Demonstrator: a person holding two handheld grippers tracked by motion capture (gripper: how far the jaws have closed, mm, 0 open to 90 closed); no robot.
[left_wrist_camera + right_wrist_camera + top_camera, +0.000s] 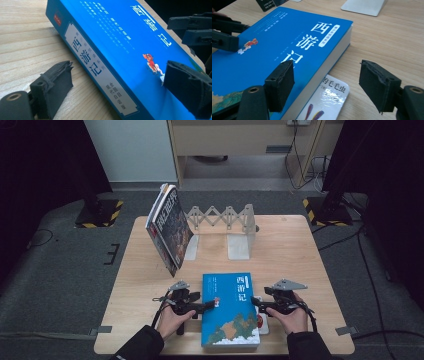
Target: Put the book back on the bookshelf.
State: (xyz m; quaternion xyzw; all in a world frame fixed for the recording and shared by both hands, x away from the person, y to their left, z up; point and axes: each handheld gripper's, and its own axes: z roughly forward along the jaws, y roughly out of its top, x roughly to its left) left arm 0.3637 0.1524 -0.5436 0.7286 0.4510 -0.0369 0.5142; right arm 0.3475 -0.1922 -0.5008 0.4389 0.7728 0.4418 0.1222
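One thick blue book lies flat at the table's near edge, atop one thin booklet. Two grippers flank it: left gripper and right gripper both straddle its edges, jaws released. One magazine leans against one bookend rack

High view: we look down and forward over the whole table. Both gripper views sit low and close, facing each other across the blue book, which all three views share.

A lab recording bay: black curtains, hazard-taped stand feet, taped floor marks, 1 small wooden table.
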